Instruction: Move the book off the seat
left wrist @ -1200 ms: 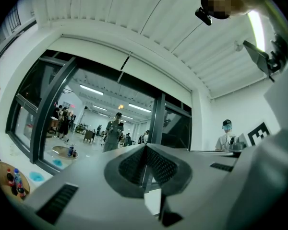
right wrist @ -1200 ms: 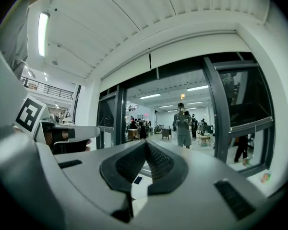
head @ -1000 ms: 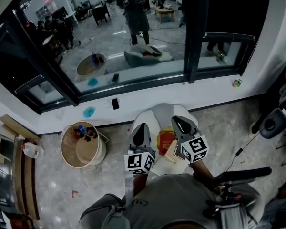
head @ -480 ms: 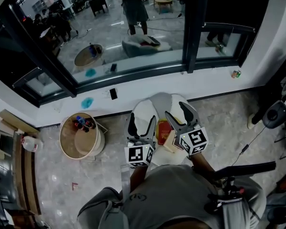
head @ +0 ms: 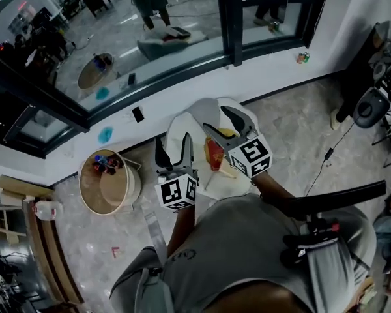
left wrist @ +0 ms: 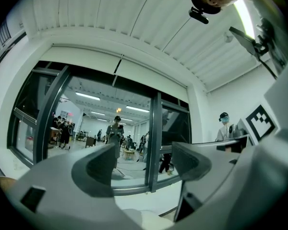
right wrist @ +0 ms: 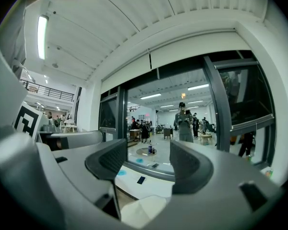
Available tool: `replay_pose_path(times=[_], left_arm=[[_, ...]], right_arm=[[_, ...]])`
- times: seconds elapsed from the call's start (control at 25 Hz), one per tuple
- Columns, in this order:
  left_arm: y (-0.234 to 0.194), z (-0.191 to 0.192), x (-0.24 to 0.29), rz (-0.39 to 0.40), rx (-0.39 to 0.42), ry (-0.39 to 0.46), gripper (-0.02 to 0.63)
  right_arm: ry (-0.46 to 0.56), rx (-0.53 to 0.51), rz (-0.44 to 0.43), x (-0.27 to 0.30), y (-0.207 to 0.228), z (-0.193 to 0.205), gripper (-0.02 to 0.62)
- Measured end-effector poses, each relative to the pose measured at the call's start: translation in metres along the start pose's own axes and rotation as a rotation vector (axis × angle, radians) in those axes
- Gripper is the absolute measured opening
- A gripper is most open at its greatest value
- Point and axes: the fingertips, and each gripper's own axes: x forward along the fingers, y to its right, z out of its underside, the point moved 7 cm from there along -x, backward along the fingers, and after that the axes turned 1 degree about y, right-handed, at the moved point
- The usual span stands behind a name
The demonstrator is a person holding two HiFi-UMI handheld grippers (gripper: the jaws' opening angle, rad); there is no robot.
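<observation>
In the head view a red and yellow book (head: 214, 154) lies on the white seat (head: 180, 128) below the window. The right gripper partly covers it. My left gripper (head: 174, 150) hovers over the seat just left of the book, open and empty. My right gripper (head: 219, 122) hangs above the book's right side, also open. In the left gripper view the left gripper (left wrist: 144, 164) frames only the window, with the white seat (left wrist: 134, 220) low in the picture. In the right gripper view the right gripper (right wrist: 146, 164) holds nothing, and the seat (right wrist: 144, 210) shows below it. The book is hidden in both gripper views.
A round wooden tub (head: 107, 189) with small toys stands on the floor to the left. A phone (head: 137, 114) lies on the white sill under the big window. A black bar (head: 339, 197) crosses at the right, and a dark speaker (head: 370, 106) sits far right.
Both grippers' jaws have spread from shut to open. The head view has swung, so the seat and grippers now sit higher and tilted.
</observation>
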Motion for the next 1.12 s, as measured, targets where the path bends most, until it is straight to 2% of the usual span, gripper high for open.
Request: replay_pose_path(times=[0.24, 0.56, 0.8, 0.92, 1.12], left_arm=[[0.012, 0.005, 0.000, 0.021, -0.007, -0.018, 0.360], [0.026, 0.026, 0.002, 0.057, -0.010, -0.108, 0.360], [0.038, 0.063, 0.005, 0.114, -0.004, -0.228, 0.360], [0.043, 0.084, 0.017, 0.160, 0.010, -0.291, 0.360], [0.047, 0.145, 0.027, 0.183, -0.036, -0.395, 0.360]], right_arm=[[-0.023, 0.014, -0.011, -0.008, -0.001, 0.002, 0.278], [-0.055, 0.053, -0.018, -0.018, 0.016, 0.025, 0.278], [-0.126, 0.079, -0.049, -0.015, 0.024, 0.076, 0.278], [-0.143, 0.092, -0.049, -0.005, 0.042, 0.100, 0.278], [-0.238, 0.059, -0.064, 0.006, 0.077, 0.162, 0.278]])
